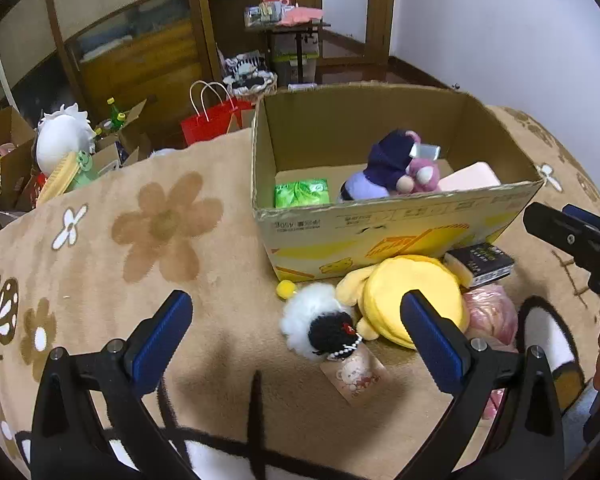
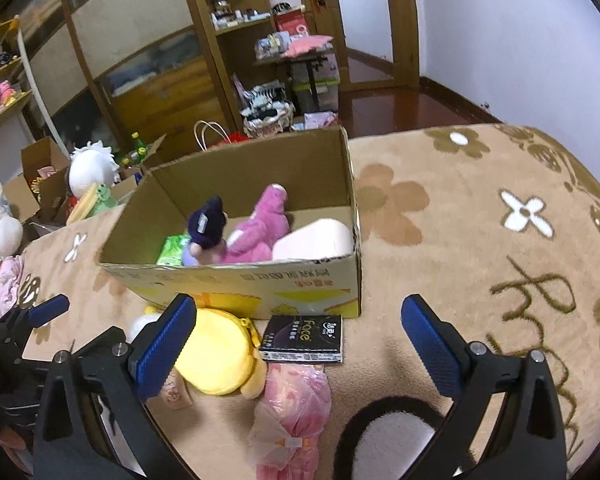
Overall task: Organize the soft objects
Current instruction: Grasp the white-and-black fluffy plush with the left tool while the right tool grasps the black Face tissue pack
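Observation:
An open cardboard box (image 1: 400, 236) (image 2: 260, 284) stands on a flowered tan blanket (image 1: 140, 240) (image 2: 460, 240). Inside lie a purple-hatted doll (image 1: 388, 160) (image 2: 206, 224), a pink plush (image 2: 260, 228), a green tissue pack (image 1: 302, 193) and a pale pink pack (image 2: 316, 242). In front of the box lie a yellow plush (image 1: 384, 292) (image 2: 220, 356), a white-and-black fluffy toy (image 1: 320, 326), a black tissue pack (image 1: 480, 264) (image 2: 302, 338) and a pink wrapped bundle (image 2: 296, 412). My left gripper (image 1: 296, 320) is open above the fluffy toy. My right gripper (image 2: 296, 328) is open above the black pack and bundle.
Beyond the blanket's far edge stand cartons with a white plush (image 1: 62, 136) (image 2: 92, 168), a red paper bag (image 1: 214, 122), a basket, wooden cabinets and a small loaded table (image 1: 288, 28). A person's hand shows at the right edge in the left wrist view.

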Tool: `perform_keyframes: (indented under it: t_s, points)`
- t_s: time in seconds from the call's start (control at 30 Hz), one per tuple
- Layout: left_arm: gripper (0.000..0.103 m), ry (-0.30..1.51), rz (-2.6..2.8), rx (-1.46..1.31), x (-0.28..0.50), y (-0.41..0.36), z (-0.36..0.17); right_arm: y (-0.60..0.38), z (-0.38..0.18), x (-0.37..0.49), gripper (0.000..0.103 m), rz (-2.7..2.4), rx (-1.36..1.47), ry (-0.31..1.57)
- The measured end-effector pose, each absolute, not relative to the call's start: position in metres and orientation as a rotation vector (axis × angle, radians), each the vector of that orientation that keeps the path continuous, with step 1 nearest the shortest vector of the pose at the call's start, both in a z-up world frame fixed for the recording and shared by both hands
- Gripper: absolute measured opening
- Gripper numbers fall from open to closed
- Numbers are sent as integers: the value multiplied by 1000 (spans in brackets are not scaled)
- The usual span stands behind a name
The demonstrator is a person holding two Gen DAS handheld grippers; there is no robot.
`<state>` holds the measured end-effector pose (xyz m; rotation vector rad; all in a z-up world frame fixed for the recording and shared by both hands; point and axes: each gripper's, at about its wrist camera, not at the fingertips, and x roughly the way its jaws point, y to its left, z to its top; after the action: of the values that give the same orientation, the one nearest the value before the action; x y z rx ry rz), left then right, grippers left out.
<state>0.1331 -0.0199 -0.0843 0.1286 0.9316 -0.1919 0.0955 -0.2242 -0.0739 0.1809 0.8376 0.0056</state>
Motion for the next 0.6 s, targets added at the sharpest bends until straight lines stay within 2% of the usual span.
perform_keyframes:
  t_s: [0.6]
  points:
    - [103, 1076, -205, 131, 166, -23, -135, -224, -123, 120, 103, -22, 150, 935]
